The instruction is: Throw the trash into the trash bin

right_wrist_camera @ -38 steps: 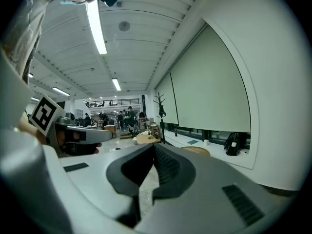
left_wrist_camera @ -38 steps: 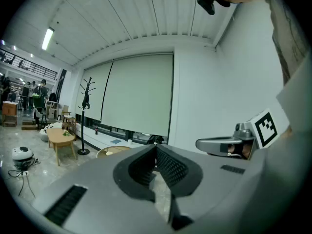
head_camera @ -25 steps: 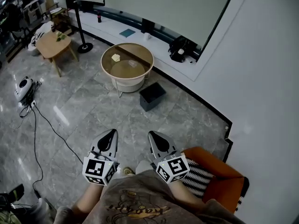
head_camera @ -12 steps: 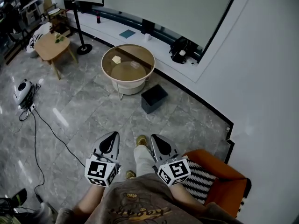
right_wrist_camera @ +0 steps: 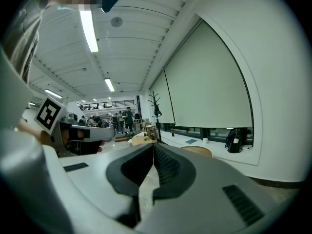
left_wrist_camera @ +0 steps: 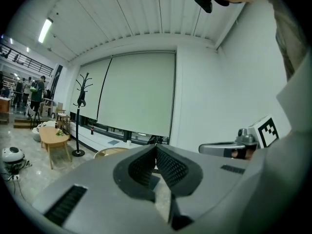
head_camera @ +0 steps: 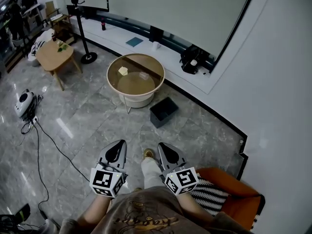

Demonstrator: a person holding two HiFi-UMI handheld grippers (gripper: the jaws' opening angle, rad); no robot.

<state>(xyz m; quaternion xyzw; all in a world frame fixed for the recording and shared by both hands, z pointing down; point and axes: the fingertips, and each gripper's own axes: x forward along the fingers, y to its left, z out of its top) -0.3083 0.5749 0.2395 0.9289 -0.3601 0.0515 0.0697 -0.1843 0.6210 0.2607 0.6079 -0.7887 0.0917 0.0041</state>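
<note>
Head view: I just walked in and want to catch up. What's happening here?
A person holds a two-jaw gripper in each hand. The left gripper and right gripper are both shut and empty, held low in front of the body. Ahead, a round table carries a pale yellow scrap and a clear piece, with a dark trash bin on the floor beside it. No trash is picked up yet.

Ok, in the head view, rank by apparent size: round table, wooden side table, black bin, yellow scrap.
round table
wooden side table
black bin
yellow scrap
The side table and bin look close, and the table stands farther off, so that pair is unsure.
</note>
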